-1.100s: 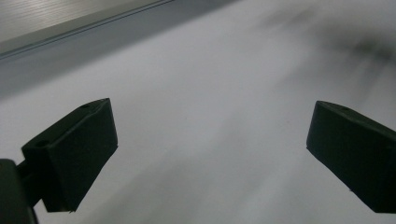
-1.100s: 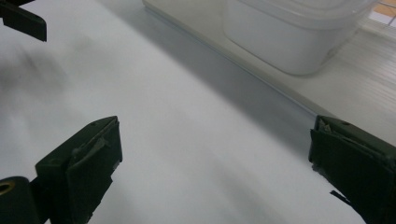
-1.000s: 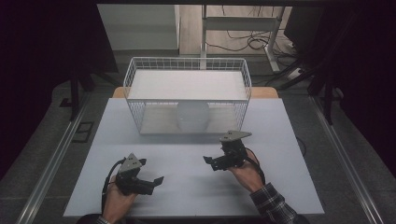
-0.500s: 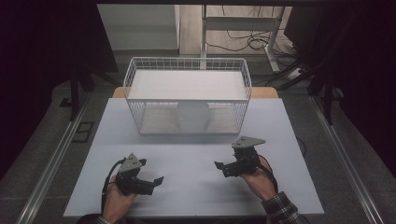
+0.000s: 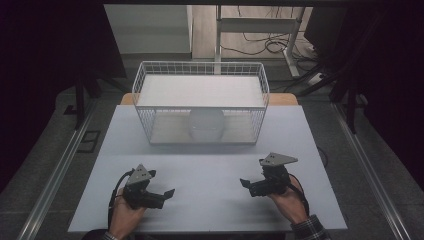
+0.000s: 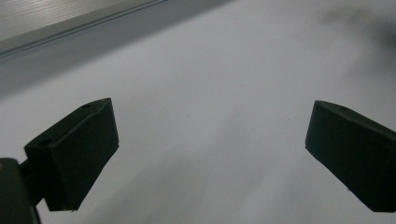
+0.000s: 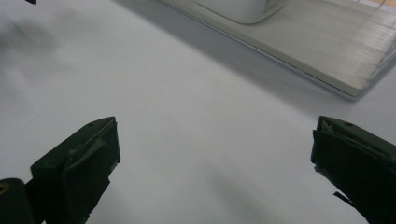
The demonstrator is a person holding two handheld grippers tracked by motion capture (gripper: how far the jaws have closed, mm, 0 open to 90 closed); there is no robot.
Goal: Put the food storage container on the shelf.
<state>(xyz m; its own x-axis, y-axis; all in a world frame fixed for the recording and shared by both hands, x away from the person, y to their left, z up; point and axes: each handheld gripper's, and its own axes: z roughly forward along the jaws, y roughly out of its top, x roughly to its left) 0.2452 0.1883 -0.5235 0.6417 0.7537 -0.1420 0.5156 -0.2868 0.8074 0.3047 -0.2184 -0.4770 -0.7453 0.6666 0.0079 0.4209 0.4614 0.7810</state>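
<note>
White counter: both grippers' fingers spread, empty, near white wire basket; careless reach risks snagging its mesh.

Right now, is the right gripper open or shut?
Open: the right gripper shows its two black fingers wide apart, only bare white table between them.

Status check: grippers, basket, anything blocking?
Left gripper open, empty. Right gripper open, empty. White round object sits inside wire basket. Table between shows nothing blocking.
</note>
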